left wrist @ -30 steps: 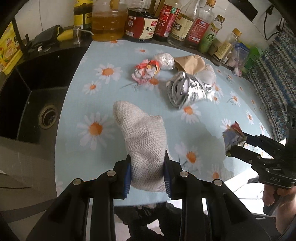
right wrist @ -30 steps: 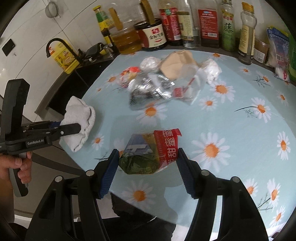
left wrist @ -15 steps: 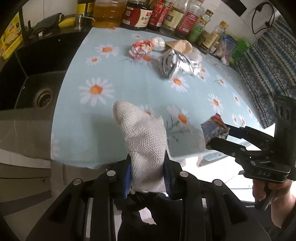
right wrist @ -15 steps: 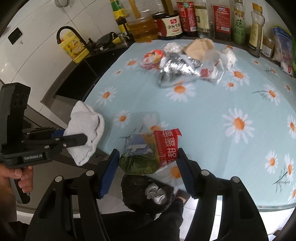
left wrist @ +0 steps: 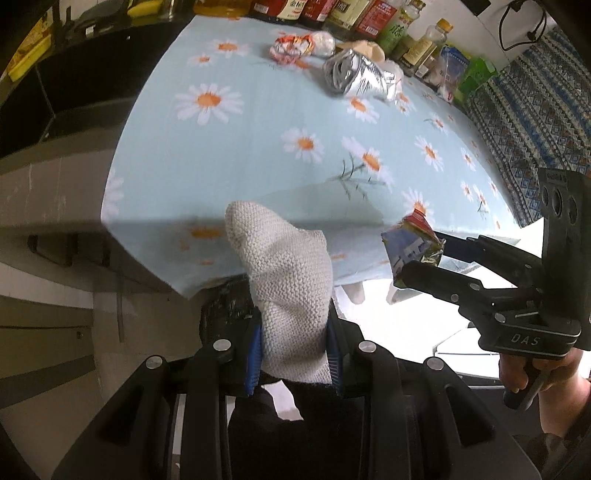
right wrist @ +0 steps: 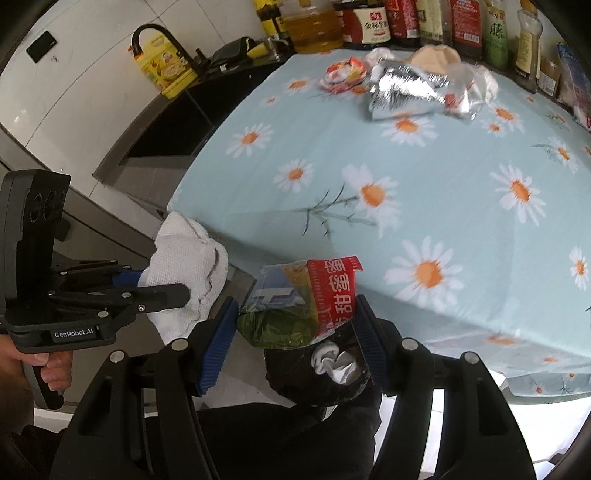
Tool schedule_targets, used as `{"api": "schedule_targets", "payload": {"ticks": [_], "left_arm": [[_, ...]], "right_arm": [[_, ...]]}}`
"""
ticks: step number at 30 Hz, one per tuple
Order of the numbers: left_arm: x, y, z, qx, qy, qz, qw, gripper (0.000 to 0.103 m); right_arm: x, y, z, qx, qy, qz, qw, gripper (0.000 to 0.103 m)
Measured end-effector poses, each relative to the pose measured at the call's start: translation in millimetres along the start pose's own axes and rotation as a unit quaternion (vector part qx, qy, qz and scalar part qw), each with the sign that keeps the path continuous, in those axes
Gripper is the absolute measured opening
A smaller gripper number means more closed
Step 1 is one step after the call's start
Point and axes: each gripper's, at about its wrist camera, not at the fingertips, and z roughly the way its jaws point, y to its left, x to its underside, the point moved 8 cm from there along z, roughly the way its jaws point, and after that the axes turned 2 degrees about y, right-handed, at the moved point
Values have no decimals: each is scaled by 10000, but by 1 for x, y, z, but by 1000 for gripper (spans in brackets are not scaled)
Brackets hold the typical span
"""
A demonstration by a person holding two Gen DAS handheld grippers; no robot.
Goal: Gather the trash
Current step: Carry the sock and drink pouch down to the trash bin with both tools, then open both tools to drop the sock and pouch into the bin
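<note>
My left gripper (left wrist: 294, 354) is shut on a white knitted cloth (left wrist: 284, 280), held off the table's near edge; the cloth also shows in the right wrist view (right wrist: 188, 273). My right gripper (right wrist: 295, 332) is shut on a crumpled snack wrapper (right wrist: 303, 299) with a red strip, held above a black trash bag (right wrist: 317, 373) that has white wads in it. The wrapper also shows in the left wrist view (left wrist: 410, 247). More trash lies at the table's far side: a silver foil bag (right wrist: 402, 88), a red-and-white wrapper (right wrist: 341, 74) and a brown paper piece (right wrist: 436, 59).
The table has a light blue daisy cloth (right wrist: 424, 166). Bottles of oil and sauce (right wrist: 369, 22) line its far edge. A dark sink (right wrist: 166, 125) with a black tap lies to the left. A patterned blue fabric (left wrist: 535, 99) is at the right.
Both grippers have pulled back from over the table to beyond its near edge, each keeping its hold. The black trash bag has come into view under the right gripper.
</note>
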Motion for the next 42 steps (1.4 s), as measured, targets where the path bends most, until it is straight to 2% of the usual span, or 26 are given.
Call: {"api": "schedule_targets", "payload": {"ticks": [8, 20, 24, 30, 42], "left_arm": [[28, 9, 26, 106, 365, -129, 9992, 27], [57, 22, 57, 104, 830, -342, 9959, 28], [60, 22, 62, 114, 980, -395, 9943, 37], [57, 27, 63, 88, 1021, -536, 9933, 38], [53, 24, 59, 67, 952, -504, 9942, 38]], "right_arm": [[24, 4, 25, 11, 345, 89, 9994, 63], [38, 1, 39, -111, 584, 217, 9980, 64], [38, -1, 39, -227, 586, 390, 9973, 69], [30, -4, 31, -353, 492, 525, 9968, 69], [27, -11, 24, -280, 405, 644, 9967, 70]]}}
